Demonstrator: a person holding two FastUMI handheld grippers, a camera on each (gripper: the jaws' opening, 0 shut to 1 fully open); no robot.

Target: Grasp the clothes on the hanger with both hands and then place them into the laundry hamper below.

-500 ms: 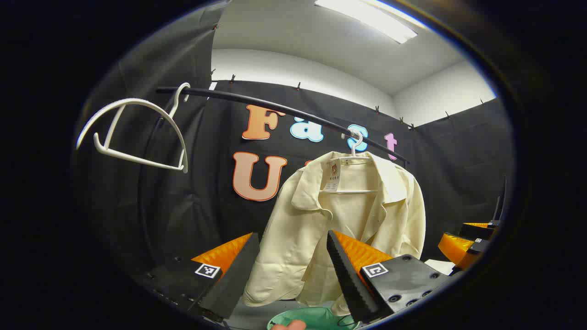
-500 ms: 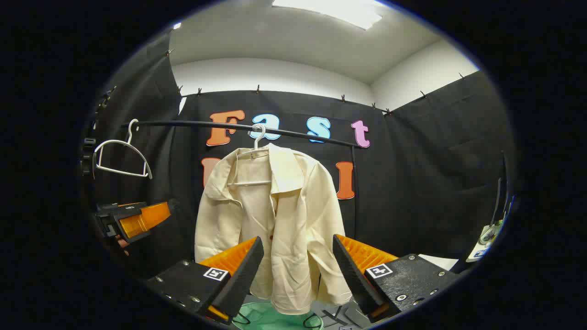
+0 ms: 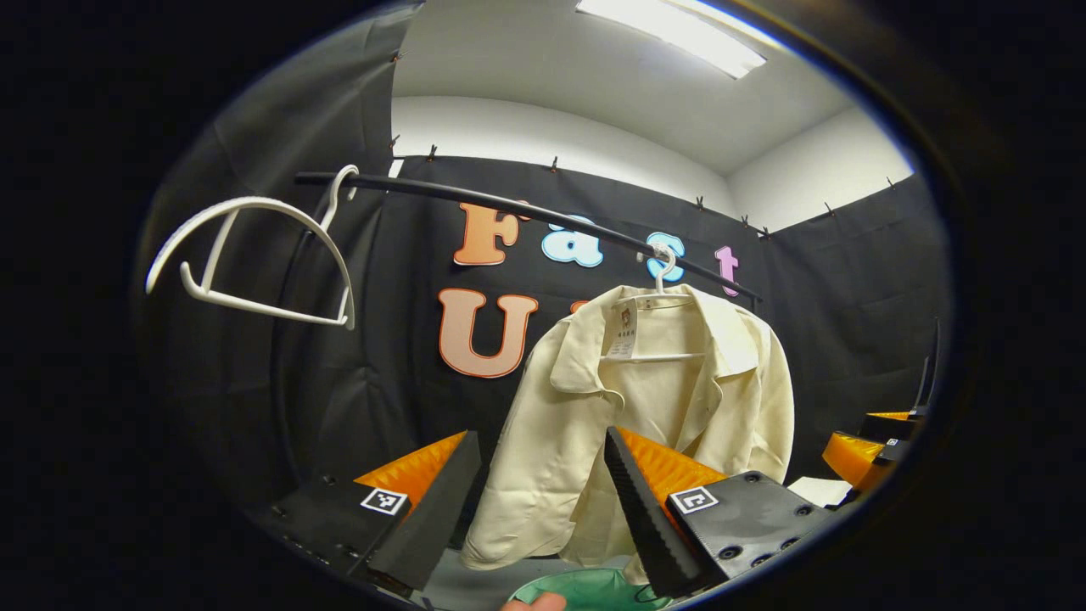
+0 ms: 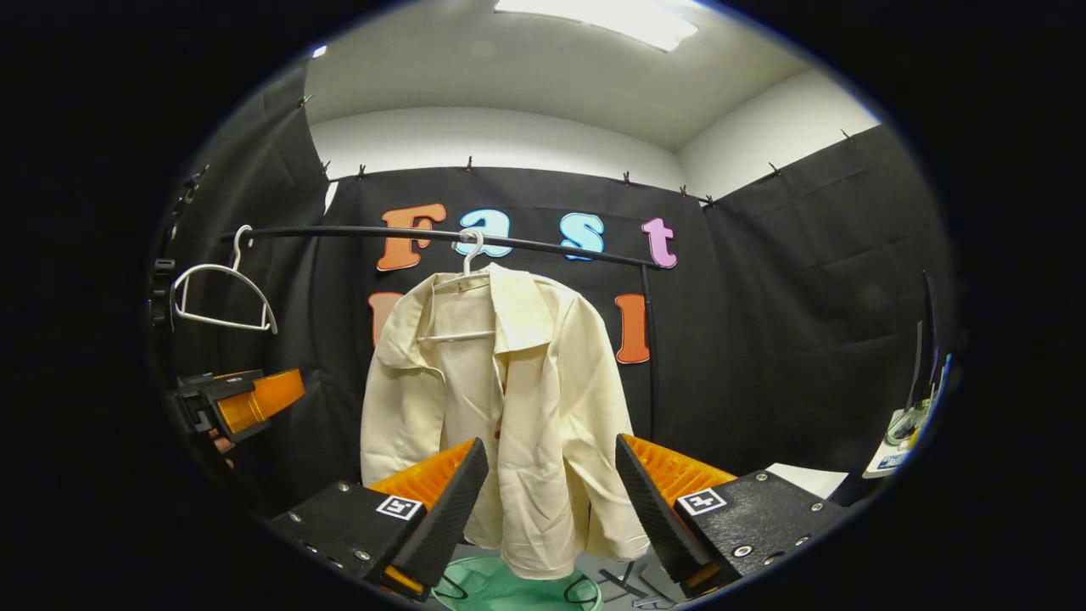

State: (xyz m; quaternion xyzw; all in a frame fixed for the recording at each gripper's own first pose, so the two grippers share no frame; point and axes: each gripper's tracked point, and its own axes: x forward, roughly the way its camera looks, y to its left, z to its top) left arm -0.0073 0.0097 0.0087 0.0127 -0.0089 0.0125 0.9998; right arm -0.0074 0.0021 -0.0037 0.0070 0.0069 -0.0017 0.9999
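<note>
Near the right end of the rail, the cream shirt is hung lengthwise above the green hamper, ahead of both unclenched, empty grippers: the left gripper and the right gripper.

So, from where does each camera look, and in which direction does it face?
Left gripper view: rides on the left gripper, facing the cream jacket from its left; own open jaws below, a fingertip at the bottom edge.
Right gripper view: rides on the right gripper, facing the jacket more squarely; own open jaws below.
Shared: jacket, black rail, empty white hanger, green hamper.
</note>
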